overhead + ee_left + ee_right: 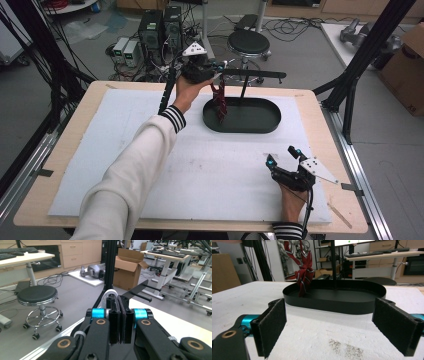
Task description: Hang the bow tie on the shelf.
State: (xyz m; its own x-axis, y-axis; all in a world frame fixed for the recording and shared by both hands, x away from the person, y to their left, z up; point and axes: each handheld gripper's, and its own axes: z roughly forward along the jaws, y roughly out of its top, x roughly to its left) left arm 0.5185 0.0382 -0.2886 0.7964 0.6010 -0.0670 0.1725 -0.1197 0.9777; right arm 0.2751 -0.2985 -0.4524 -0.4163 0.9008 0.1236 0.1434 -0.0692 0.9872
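High view first: left claw (216,77) up at the far side of the desk (150,190), pinched shut on the top of a red stripy tie (220,104). Tie hanging straight down from that claw, low end dipping into the black oval tray (260,129), just beside the thin black bar (255,74) of the little stand that rises out of the tray. Right claw (282,156) low on the near right side of the desk, spread wide with nothing inside, well apart from the tray. Looks like hanging the tie over the bar. To do it well: hold the pinch tight so the tie cannot slip out. Lift until the top of the tie is above the bar, then carry it across slowly, so that one part drops on each side. Watch the swing; wait for the tie to hang quiet before going over. Stay off the stand with the claw, since a bump could tip it or push the tray. Let go only when the tie sits on the bar with about the same pull on both sides. Right claw best left resting, or brought near to steady the tray if it slides.
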